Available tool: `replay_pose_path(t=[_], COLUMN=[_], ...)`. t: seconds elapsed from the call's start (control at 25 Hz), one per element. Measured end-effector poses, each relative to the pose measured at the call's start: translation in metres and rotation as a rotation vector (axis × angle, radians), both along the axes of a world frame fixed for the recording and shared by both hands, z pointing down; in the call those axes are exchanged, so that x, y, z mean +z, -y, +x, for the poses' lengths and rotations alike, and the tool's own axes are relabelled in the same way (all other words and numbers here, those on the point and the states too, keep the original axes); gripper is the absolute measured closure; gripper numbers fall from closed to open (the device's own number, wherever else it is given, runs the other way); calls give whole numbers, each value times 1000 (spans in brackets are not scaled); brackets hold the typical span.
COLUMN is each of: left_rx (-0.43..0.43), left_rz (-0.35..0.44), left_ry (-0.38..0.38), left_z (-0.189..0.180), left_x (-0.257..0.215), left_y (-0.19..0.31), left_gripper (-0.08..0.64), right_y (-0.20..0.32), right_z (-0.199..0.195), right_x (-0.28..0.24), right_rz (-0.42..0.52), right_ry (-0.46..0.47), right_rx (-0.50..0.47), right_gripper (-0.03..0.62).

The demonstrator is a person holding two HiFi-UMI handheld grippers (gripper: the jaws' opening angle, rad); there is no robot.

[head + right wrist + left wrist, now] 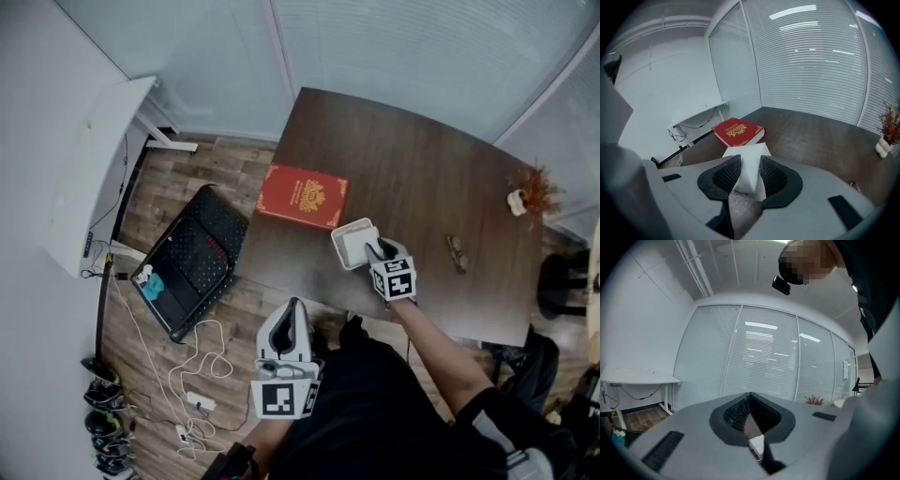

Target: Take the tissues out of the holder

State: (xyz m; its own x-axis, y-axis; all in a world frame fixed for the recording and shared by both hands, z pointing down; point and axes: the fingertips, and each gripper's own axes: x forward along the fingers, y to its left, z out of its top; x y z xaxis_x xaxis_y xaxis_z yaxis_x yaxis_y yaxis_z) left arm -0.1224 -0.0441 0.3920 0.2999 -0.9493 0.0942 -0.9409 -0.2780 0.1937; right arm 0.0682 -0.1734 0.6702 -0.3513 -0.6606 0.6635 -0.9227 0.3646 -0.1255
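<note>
My right tongs [749, 163] are clenched on a white tissue [746, 183] just above the holder [349, 246] on the table [422, 178]. I'd judge it only partly drawn out, with the lift-away left. My left tongs [294, 314] are closed on nothing, off the table.

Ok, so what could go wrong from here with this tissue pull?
The right tongs pinch a tissue, but nothing steadies the holder; the left tongs hang off the table, shut. The holder might lift or slide toward the near table edge. The thin tissue could also tear.
</note>
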Motion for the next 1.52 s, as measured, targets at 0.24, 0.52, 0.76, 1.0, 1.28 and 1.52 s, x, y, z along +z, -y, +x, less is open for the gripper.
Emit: replay_pose_path(t=[0.24,0.52,0.76,1.0,1.28,1.52], left_rx=[-4,-9,-13,-3,17,40], left_rz=[43,49,55,59,71,67], left_ry=[-14,-33,-27,-30,-1,-16], left_z=[8,15,17,21,30,39], left_x=[-7,-6,-5,-5,-5,-5], left_y=[5,4,2,5,5,6], left_gripper=[563,563,563,563,563,563], right_y=[1,-5,-7,-8,-9,-11], right_z=[4,12,11,15,17,22], right_x=[-5,-3,-7,-8,-10,-11], right_rz=[6,1,5,2,14,18], right_ry=[14,13,20,25,39,51], right_rx=[10,16,8,11,8,11], right_gripper=[452,457,457,457,457,457])
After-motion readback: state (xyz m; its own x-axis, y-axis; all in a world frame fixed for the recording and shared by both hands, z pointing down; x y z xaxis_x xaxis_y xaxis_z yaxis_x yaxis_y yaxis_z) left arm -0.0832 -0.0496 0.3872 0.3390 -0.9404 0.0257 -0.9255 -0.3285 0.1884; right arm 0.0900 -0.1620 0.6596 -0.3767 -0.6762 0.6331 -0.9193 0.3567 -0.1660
